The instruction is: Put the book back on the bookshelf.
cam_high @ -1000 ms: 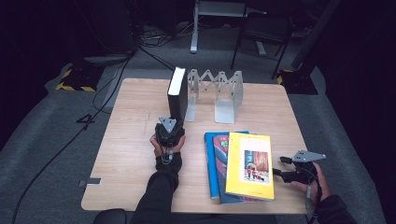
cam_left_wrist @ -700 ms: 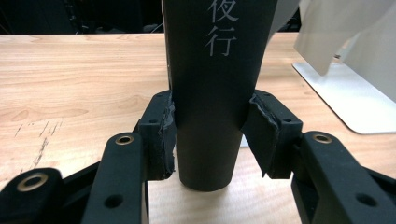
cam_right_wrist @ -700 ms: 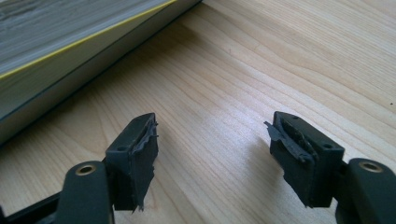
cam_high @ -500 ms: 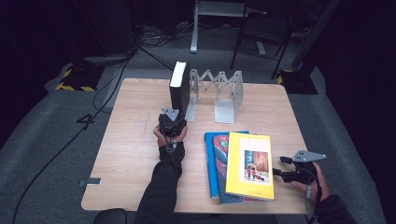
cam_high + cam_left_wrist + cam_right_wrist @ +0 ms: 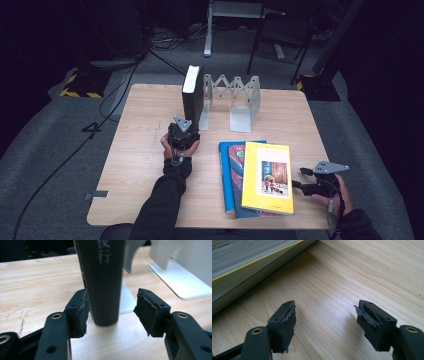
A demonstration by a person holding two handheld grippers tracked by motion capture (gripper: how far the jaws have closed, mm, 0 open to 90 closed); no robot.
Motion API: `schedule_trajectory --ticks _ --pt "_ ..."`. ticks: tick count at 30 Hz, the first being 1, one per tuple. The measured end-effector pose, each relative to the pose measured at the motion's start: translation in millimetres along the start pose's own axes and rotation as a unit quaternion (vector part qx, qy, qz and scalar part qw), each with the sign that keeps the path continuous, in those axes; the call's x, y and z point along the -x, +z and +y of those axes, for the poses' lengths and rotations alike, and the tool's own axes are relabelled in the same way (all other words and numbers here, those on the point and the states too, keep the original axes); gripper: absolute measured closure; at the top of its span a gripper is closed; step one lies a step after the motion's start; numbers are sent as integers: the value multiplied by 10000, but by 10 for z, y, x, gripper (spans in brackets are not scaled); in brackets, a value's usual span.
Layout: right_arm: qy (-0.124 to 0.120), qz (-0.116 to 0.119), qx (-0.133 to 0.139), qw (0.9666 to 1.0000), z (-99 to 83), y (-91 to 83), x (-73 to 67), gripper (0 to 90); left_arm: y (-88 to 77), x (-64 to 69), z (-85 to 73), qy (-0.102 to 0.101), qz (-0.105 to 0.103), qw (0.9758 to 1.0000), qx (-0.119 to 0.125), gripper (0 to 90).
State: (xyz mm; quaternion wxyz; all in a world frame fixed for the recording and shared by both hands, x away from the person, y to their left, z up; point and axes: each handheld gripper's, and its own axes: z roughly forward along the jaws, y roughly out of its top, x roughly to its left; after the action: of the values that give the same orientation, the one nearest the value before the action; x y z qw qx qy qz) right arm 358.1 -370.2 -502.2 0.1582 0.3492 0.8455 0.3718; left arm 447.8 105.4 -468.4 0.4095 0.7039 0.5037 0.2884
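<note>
I had the wooden table [image 5: 135, 150] in front of me, and the largest thing on it was the flat stack of books: the yellow book [image 5: 267, 177] lay on top of a blue book [image 5: 226, 175], squared up near my right side, presumably waiting their turn. Behind them stood the grey folding book rack [image 5: 235, 97], and the black book [image 5: 192, 95] stood upright at its left end, leaning on nothing I could see but close against the first divider, which I judged was there to keep it from tipping. The rack's other slots held nothing.

My left gripper [image 5: 110, 312] had just been opening: its jaws straddled the black book's spine [image 5: 105, 277], the left pad about touching, the right pad clear of it, so the book stood on its own. My right gripper [image 5: 327, 322] rested low over bare table beside the yellow book's page edge [image 5: 249, 262], jaws apart and empty.
</note>
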Motion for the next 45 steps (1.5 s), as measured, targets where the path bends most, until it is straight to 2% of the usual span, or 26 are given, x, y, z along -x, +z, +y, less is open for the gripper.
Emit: schedule_trajectory --ticks 3,4,5,6,9,11,13,15,16,20,23,24,26,28,29,33,34,37,40,41,43,45 --pt "9 10 -2 10000 -2 -1 1 304 -103 9 -10 420 -142 9989 -147 417" --pt "9 10 -2 10000 -2 -1 1 304 -103 9 -10 420 -142 9989 -147 412" --pt "10 18 2 10000 -3 0 7 299 -174 6 -21 601 -284 9976 -198 405" --pt "10 18 2 10000 -3 0 7 299 -174 6 -21 601 -284 9976 -198 402" --pt "7 15 7 10000 -8 -1 8 293 -282 -3 -64 730 -513 9957 -260 396" --pt "1 27 13 10000 -10 0 5 284 -343 -3 -102 917 -574 9934 -383 389" --pt "-13 30 24 10000 -12 2 5 280 -393 -11 -144 1016 -738 9912 -421 391" --pt "-12 26 30 10000 -13 2 4 277 -464 -16 -181 1189 -866 9880 -480 387" --pt "-11 23 32 10000 -14 2 3 276 -464 -16 -181 1189 -866 9880 -480 384" --pt "-2 16 69 10000 -25 3 3 269 -599 8 -299 1628 -1317 9760 -590 369" --pt "19 -2 67 10000 -24 3 -6 265 -668 36 -362 1827 -1550 9684 -688 354" --pt "25 -8 67 10000 -24 4 -9 264 -702 47 -387 1902 -1677 9647 -712 351" --pt "38 -21 65 10000 -24 4 -13 261 -744 67 -424 1967 -1811 9606 -758 345" --pt "47 -23 63 10000 -24 5 -14 258 -796 92 -483 2057 -1972 9547 -855 338" --pt "47 -23 63 10000 -24 5 -14 258 -796 92 -483 2057 -1972 9547 -855 336" --pt "78 -69 49 9999 -24 6 -18 245 -872 165 -611 2209 -2229 9436 -1055 332" --pt "99 -90 34 9999 -22 4 -20 244 -894 186 -645 2260 -2357 9388 -1097 326" --pt "93 -103 -26 9999 -15 -3 -27 240 -936 226 -714 2308 -2575 9323 -1059 319" --pt "84 -88 -112 9999 -1 -12 -26 239 -934 273 -759 2394 -2702 9259 -1114 319" --pt "64 -137 -170 9997 10 -20 -30 243 -930 283 -766 2389 -2741 9246 -1136 316" --pt "-98 -243 -170 9995 20 -42 -48 293 -916 313 -782 2469 -2796 9204 -1173 314" --pt "-209 -314 -143 9992 31 -76 -57 291 -901 350 -797 2556 -2840 9156 -1254 305"
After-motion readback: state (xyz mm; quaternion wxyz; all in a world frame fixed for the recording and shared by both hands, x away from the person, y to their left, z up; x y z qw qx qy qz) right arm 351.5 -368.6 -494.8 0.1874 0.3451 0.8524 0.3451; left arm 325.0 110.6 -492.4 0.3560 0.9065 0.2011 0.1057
